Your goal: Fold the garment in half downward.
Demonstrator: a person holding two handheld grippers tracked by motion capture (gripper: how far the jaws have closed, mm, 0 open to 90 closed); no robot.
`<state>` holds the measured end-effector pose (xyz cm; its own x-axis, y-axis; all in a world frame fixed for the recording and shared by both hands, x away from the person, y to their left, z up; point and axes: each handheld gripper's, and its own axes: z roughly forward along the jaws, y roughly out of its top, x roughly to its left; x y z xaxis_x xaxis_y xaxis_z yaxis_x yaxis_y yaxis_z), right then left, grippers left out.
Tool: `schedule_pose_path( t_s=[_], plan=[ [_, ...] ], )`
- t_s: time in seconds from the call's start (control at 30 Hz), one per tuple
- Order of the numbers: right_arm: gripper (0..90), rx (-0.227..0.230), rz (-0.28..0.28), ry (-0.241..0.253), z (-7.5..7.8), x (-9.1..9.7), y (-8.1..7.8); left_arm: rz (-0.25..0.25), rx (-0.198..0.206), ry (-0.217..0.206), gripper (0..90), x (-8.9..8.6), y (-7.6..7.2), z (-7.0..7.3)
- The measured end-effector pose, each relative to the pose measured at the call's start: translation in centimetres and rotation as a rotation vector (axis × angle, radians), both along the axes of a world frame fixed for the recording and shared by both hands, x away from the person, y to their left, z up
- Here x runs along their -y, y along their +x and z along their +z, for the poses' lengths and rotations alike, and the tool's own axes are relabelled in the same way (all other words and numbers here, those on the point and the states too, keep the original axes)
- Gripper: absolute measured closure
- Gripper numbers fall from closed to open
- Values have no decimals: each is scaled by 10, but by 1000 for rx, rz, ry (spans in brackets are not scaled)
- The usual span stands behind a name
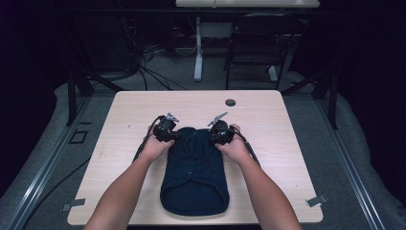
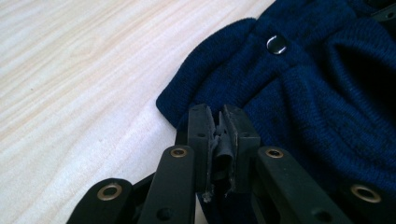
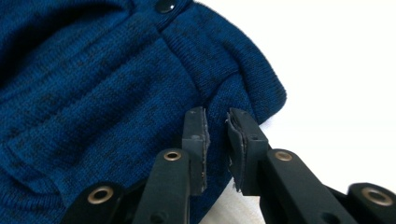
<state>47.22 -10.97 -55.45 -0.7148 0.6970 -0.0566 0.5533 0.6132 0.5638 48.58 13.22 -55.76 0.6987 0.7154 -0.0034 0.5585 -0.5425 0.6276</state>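
Knitwear, a dark blue garment (image 1: 194,170), is lying flat at centre frame on the desk (image 1: 268,124), with the left tool (image 2: 219,135) nearly closed at one top corner, seemingly pinching nothing, and the right tool (image 3: 217,140) narrowly parted over the other, so any folding looks unstarted.

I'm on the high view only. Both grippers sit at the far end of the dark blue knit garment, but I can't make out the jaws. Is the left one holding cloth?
Observer: The left gripper has its jaws nearly together, with a fold of the knit garment pinched between the pads.
Operator: And the right one?
Observer: The right gripper has a visible gap between its jaws, which straddle the garment's edge near a corner without clamping it.
Operator: Any fasteners near the jaws?
Observer: Yes, a dark round snap button sits on the knit band just beyond the left gripper.
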Motion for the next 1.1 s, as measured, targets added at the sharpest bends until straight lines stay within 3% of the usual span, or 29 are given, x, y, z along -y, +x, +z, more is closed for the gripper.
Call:
schedule_pose_path(
  t_s=[0.1, 0.23, 0.37, 0.5, 0.63, 0.73, 0.8, 1.0, 1.07, 1.1],
  plan=[
    [784, -20, 20, -22, 0, 0, -1, -15, -2, 10, 830, 0, -2, 0],
    [787, -42, 28, 2, -1, -1, -4, -29, -12, 8, 834, -2, -5, 0],
    [786, -63, 65, -17, 3, 2, -5, -36, -15, 4, 833, -2, -6, 1],
    [783, -70, 65, -23, 3, 3, -6, -26, 6, 9, 788, 1, -1, 3],
    [781, -59, 49, -1, 0, 1, -6, -11, 31, 24, 681, 7, 8, 6],
    [781, -65, 55, -16, 1, 2, -5, -17, 43, 35, 627, 10, 13, 8],
    [781, -64, 54, -15, 1, 2, -5, -23, 48, 26, 623, 11, 15, 11],
    [760, -61, 49, 11, 6, 5, -4, -55, 20, 76, 593, 16, 20, 4],
    [734, -40, 34, 23, 9, 6, -1, -64, 18, 88, 593, 17, 19, 2],
    [715, -10, 38, -1, 12, 5, 1, -61, 19, 91, 593, 17, 18, 2]
  ],
)
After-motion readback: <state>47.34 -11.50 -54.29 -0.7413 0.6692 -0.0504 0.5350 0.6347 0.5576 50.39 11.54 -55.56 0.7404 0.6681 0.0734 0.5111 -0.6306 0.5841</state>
